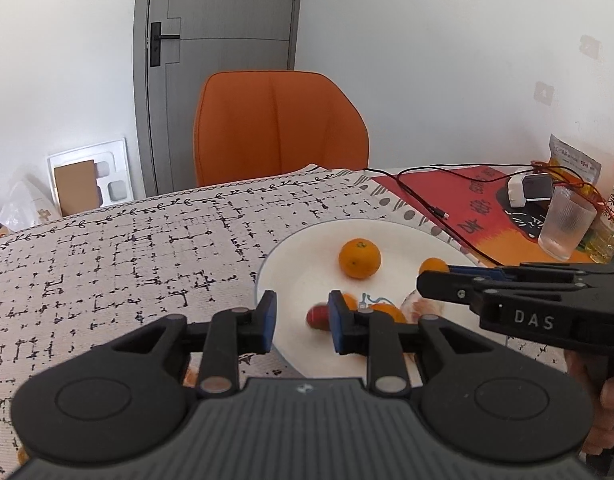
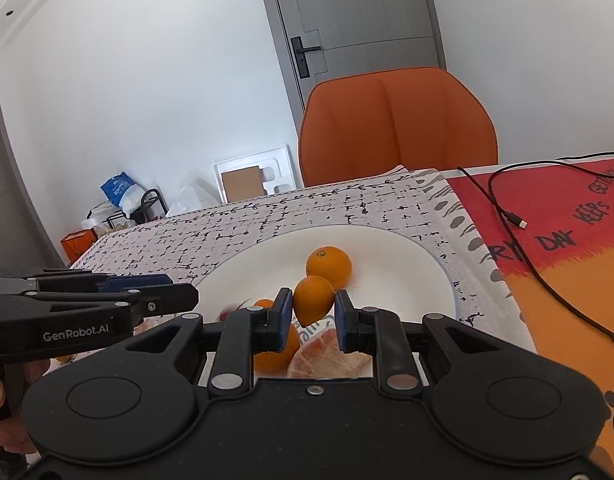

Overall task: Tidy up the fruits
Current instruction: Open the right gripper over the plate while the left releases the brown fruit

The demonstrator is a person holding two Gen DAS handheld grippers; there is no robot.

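A white plate (image 1: 299, 264) (image 2: 407, 264) lies on the patterned tablecloth and holds a whole orange (image 1: 360, 259) (image 2: 329, 266), another orange (image 2: 275, 356), a peeled citrus piece (image 1: 423, 306) (image 2: 327, 354) and a small red fruit (image 1: 317, 316) (image 2: 227, 312), which is blurred. My left gripper (image 1: 302, 302) (image 2: 187, 292) hovers over the plate's near left rim, open, its pads touching nothing. The red fruit lies below it, next to the right finger. My right gripper (image 2: 313, 296) (image 1: 431, 280) is shut on a small orange (image 2: 313, 300) (image 1: 433, 266) above the plate.
An orange chair (image 1: 279, 124) stands behind the table. On the red mat (image 1: 467, 208) to the right are a black cable (image 1: 427, 204), a ribbed glass (image 1: 565, 226), a white charger (image 1: 523, 190), a bottle and a snack bag. A person's hand holds each gripper.
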